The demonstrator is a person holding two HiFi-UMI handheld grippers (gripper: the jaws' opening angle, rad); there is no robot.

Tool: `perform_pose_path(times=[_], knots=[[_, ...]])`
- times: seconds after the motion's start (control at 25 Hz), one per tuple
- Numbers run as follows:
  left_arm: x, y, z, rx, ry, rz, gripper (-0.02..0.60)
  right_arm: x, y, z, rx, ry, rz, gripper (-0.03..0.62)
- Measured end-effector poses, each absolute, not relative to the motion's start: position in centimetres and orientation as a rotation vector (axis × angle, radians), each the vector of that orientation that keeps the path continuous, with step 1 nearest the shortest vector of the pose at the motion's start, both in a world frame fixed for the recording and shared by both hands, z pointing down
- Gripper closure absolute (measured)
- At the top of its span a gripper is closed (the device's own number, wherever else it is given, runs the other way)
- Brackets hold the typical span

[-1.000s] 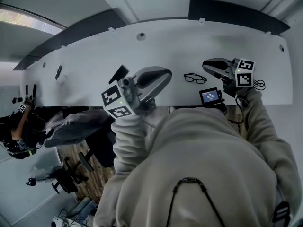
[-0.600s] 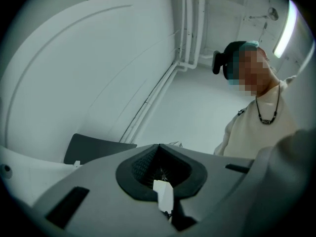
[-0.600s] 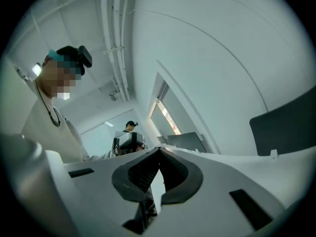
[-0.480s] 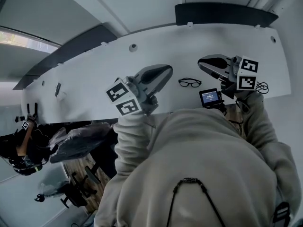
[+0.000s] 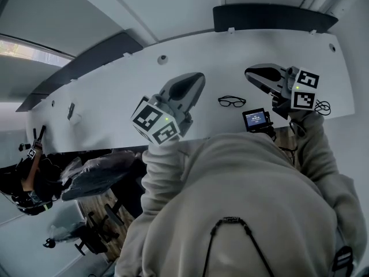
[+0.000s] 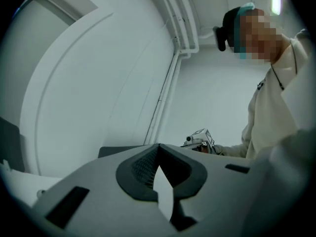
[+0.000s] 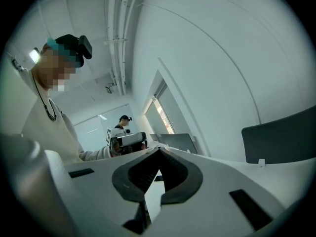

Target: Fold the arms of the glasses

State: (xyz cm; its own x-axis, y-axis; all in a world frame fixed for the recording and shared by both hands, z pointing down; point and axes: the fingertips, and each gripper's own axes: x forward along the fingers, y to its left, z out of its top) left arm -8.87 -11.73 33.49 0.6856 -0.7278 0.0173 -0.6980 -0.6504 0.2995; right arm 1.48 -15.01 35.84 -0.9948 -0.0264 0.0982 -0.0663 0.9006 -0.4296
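A pair of black glasses (image 5: 232, 101) lies on the white table (image 5: 115, 91), between my two grippers and touched by neither. How its arms stand is too small to tell. In the head view my left gripper (image 5: 198, 77) hovers left of the glasses, jaws shut and empty. My right gripper (image 5: 249, 73) hangs above and to the right of them, also shut with nothing in it. Both gripper views look level across the room: the left gripper (image 6: 158, 148) and the right gripper (image 7: 158, 151) show their pads meeting, with no glasses in sight.
A small black device with a lit screen (image 5: 255, 118) sits at the table's near edge, right of the glasses. A coiled cable (image 5: 320, 105) lies by my right hand. A dark panel (image 5: 271, 17) stands behind the table. Office chairs (image 5: 92, 175) are at lower left.
The left gripper has rolled and shifted slightly, its marker cube now facing the head camera more. The right gripper stays up right of the glasses. The glasses have not moved on the table.
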Motion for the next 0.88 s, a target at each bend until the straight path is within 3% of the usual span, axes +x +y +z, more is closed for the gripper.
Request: perform_pose_path(times=[0.88], knots=[[-7.5, -11.0, 33.2, 2.662, -1.037, -0.107, 0.575, 0.9, -14.6, 36.5, 0.012, -2.937, 0.687, 0.572]])
